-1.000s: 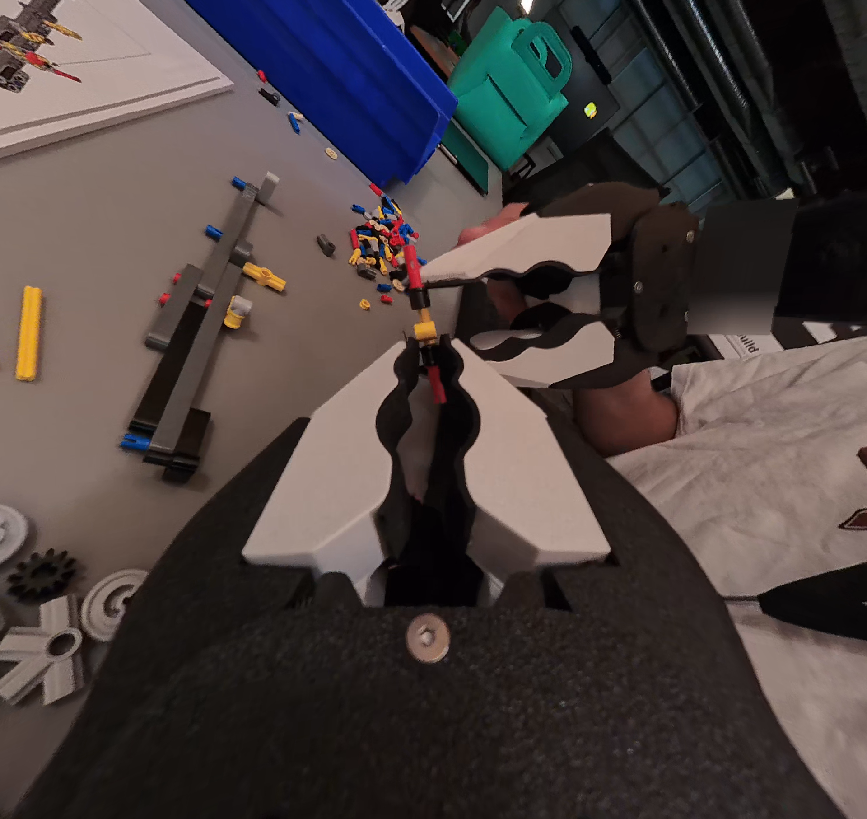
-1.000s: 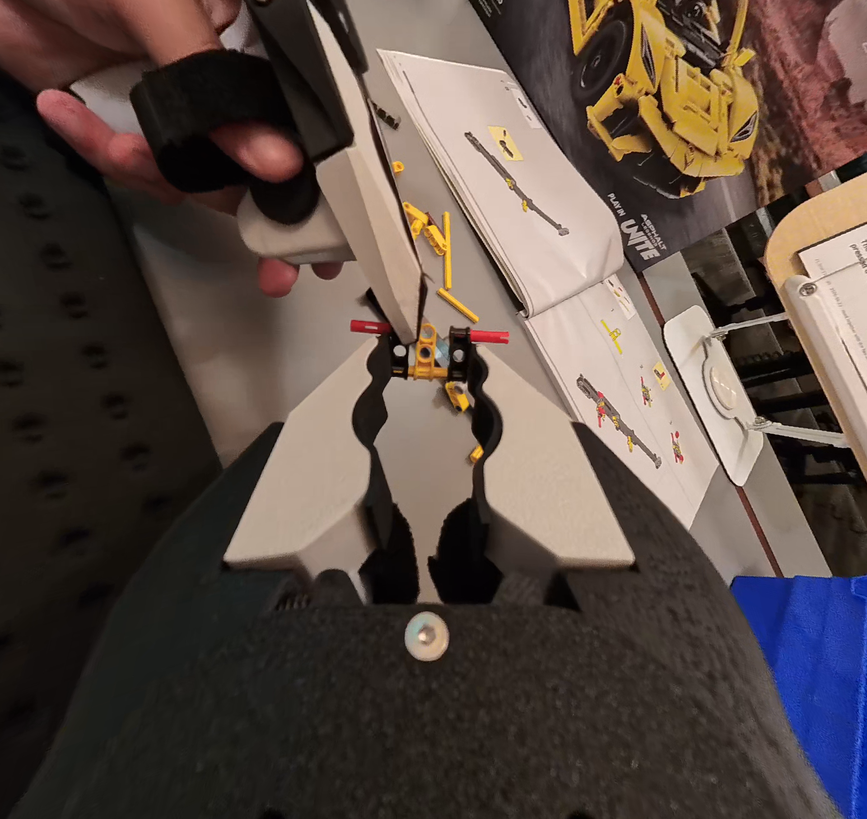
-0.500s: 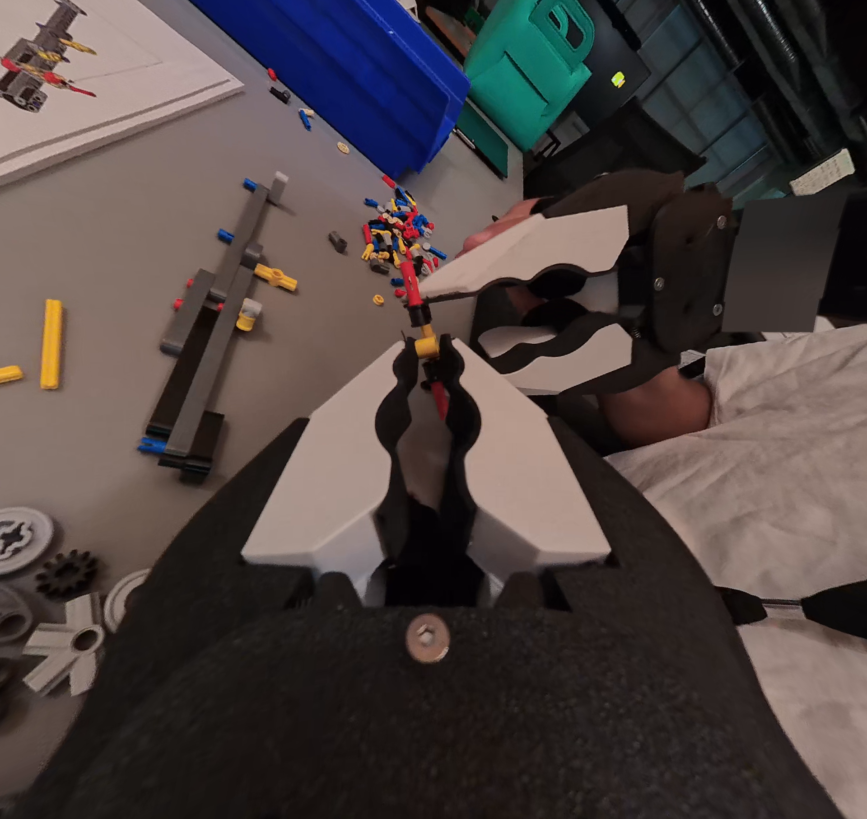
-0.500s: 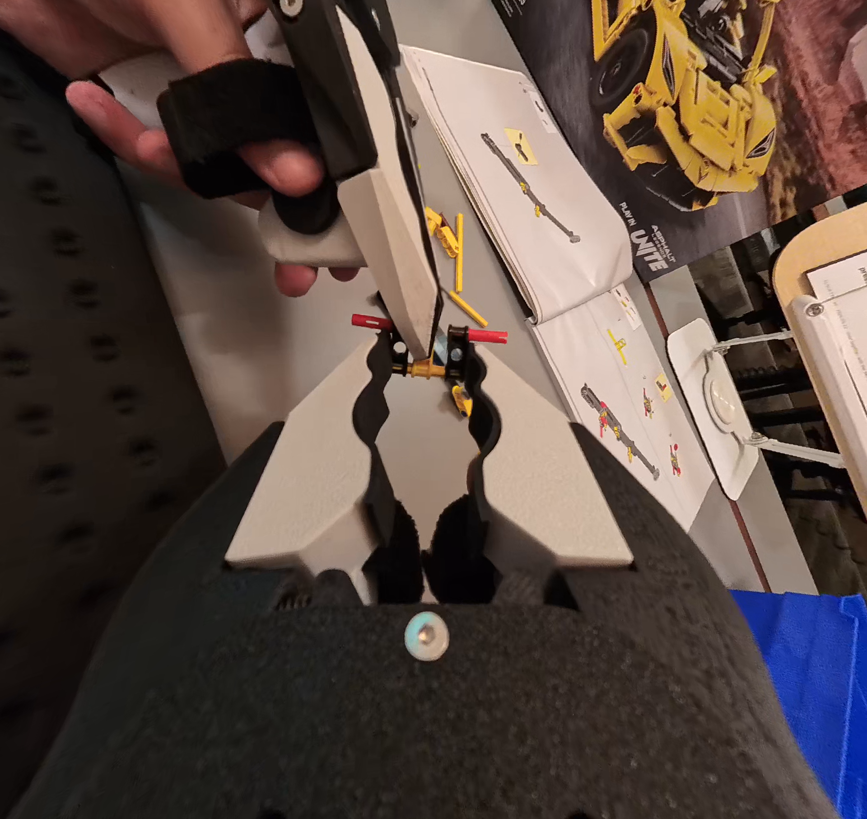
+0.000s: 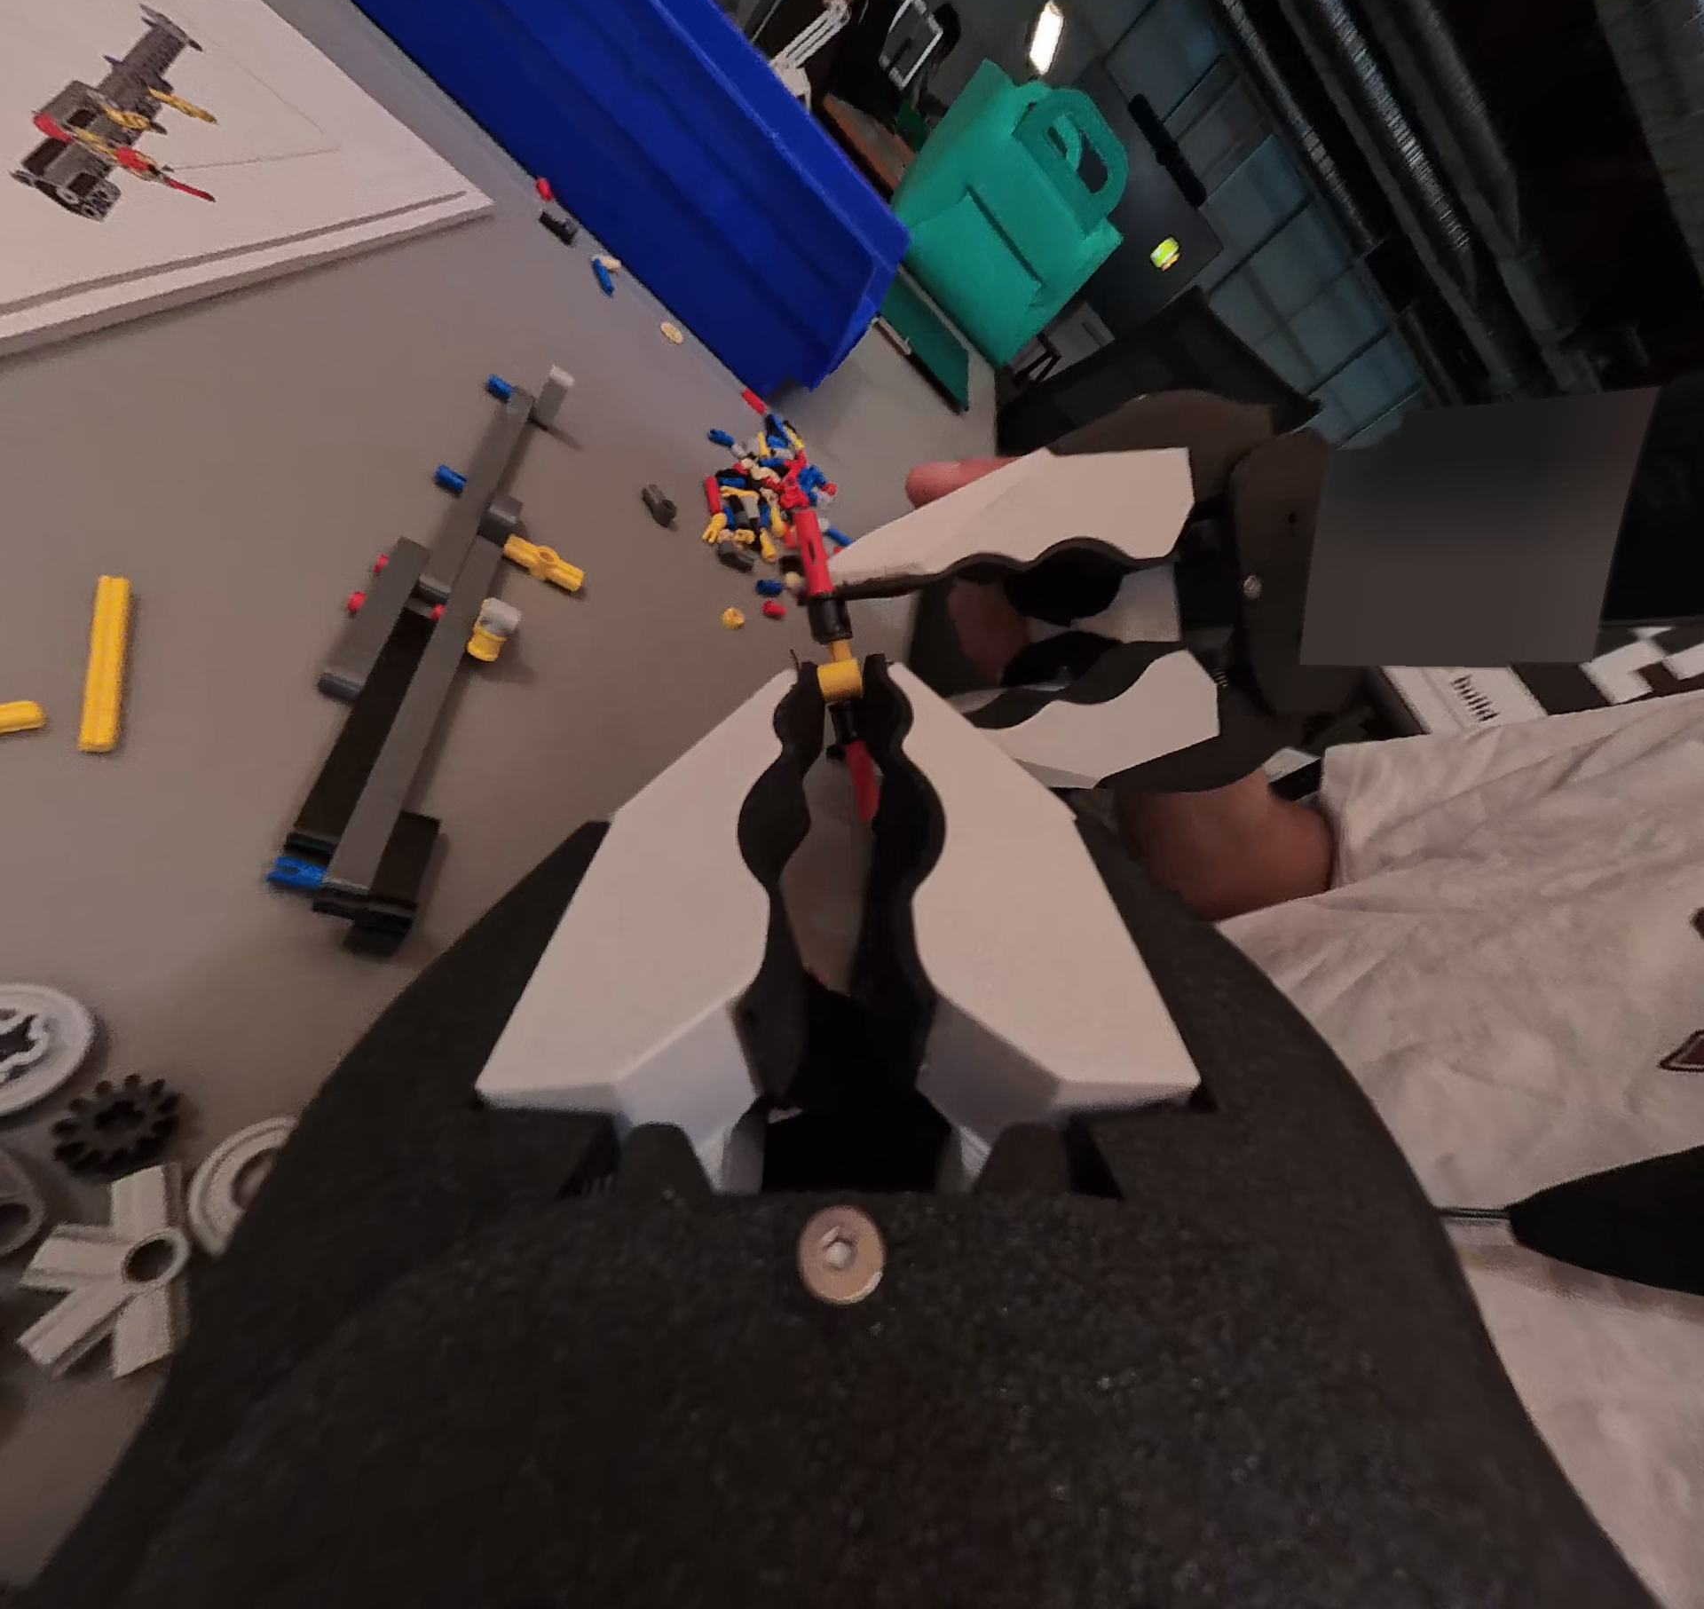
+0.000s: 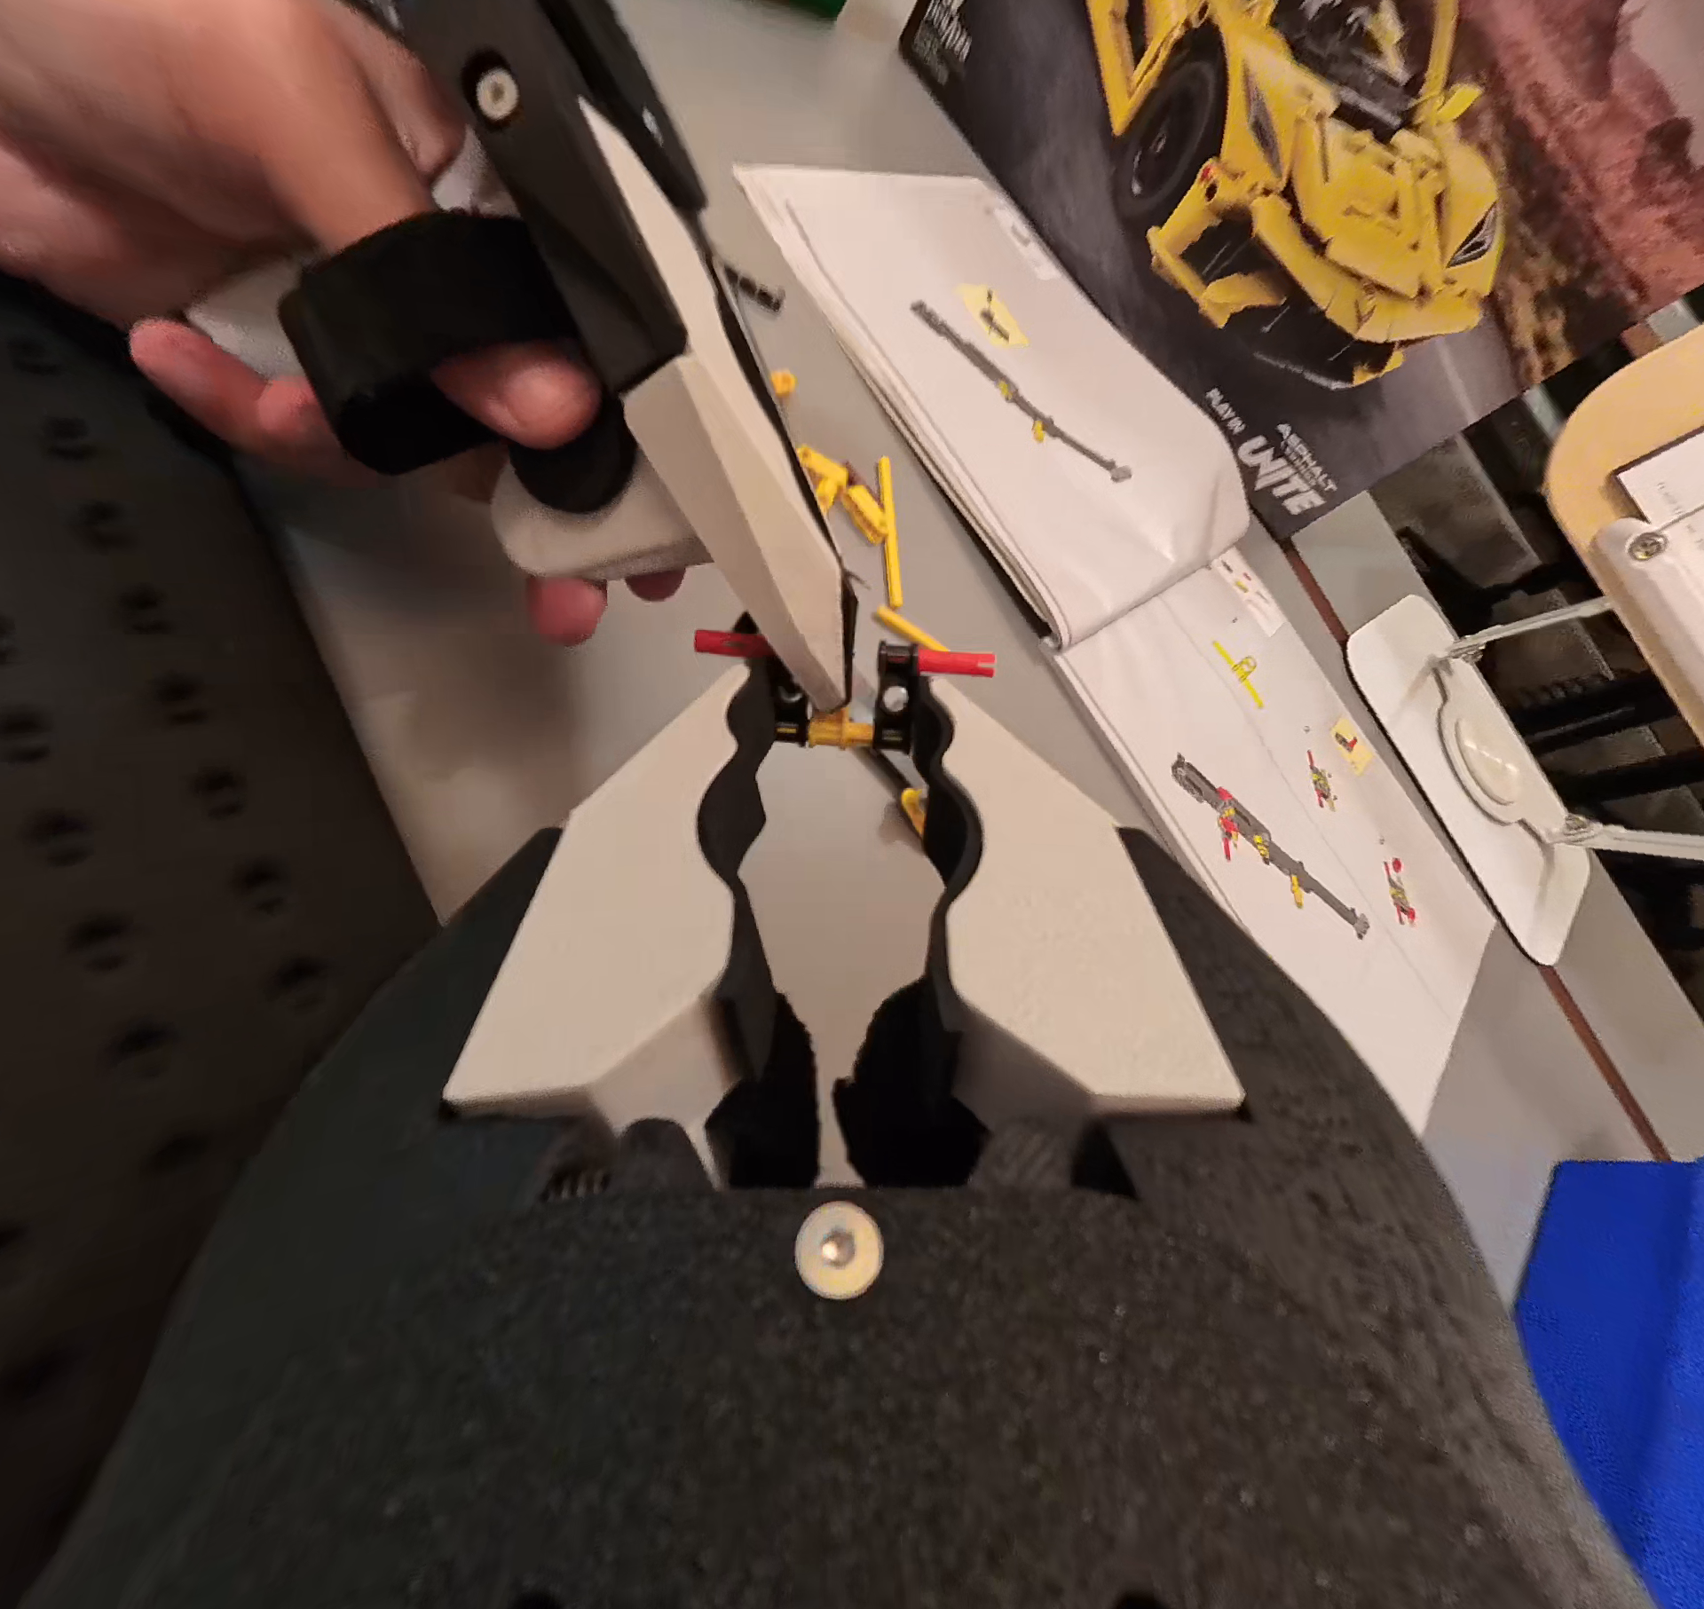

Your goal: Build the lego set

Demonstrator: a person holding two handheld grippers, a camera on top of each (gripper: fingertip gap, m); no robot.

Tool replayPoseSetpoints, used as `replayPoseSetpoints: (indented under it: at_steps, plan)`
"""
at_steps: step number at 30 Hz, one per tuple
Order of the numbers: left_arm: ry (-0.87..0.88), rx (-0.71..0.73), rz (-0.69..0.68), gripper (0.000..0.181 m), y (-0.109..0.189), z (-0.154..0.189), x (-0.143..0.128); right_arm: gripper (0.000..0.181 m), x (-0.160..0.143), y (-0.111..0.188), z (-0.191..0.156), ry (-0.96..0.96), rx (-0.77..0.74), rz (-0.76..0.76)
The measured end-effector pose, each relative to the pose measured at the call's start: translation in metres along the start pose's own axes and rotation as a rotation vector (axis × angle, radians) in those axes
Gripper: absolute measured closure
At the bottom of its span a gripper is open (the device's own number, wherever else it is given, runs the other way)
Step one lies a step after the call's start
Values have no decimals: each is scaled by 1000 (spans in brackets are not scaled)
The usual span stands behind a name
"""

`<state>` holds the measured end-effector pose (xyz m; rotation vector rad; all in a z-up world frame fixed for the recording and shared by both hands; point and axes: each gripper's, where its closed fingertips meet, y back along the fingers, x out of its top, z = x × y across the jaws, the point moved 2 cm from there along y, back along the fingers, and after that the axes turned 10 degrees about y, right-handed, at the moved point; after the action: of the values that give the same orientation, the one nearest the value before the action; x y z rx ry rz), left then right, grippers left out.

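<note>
while both of my claws meet above the grey table (image 5: 230, 477), a small sub-assembly (image 6: 841, 707) hangs between them: a short yellow axle joining two black connectors, each carrying a red pin that sticks outward. my right claw (image 6: 841, 716) is partly closed, its two tips bearing on the outer faces of the two black connectors, so it has the piece across its length. my left claw (image 5: 841, 689) is nearly closed, its tips pinching the yellow connector (image 5: 839, 678) at the middle; in the right wrist view it comes in from above, touching the piece between the two black ends. one red pin (image 5: 811, 550) points away toward the heap of small loose parts (image 5: 770, 504), the other lies in the gap between my left fingers.

judgement: the step in hand is seating or squaring this small unit, not yet fitting it to the long grey and black beam assembly (image 5: 415, 670) lying on the table well apart. next move calls for a firm, straight squeeze along the axle, with one claw keeping hold before the other lets go.
</note>
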<state>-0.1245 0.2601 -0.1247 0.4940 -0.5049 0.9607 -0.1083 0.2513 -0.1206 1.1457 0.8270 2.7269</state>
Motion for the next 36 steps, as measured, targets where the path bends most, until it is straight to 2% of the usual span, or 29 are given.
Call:
replayPoseSetpoints:
  at_steps: [3,10,17,21,23,31,33,36]
  plan:
    - [32,-32,14,175,1,1,2,147,-1,2,3,-32,-8,6]
    - [35,9,34,175,1,-4,4,152,1,-2,3,162,-104,-65]
    - [17,19,54,175,2,-3,5,153,2,-2,4,191,-115,-88]
    - [1,19,49,175,3,-2,4,154,2,-1,2,123,-78,-73]
    - [-1,3,61,174,3,1,5,160,4,1,3,91,-66,-54]
    - [-7,21,60,174,3,-2,6,159,3,-2,2,128,-75,-64]
    - [26,-15,53,174,5,-1,7,159,5,-2,3,133,-77,-45]
    - [132,-124,156,156,19,2,23,158,6,3,9,76,-94,-24]
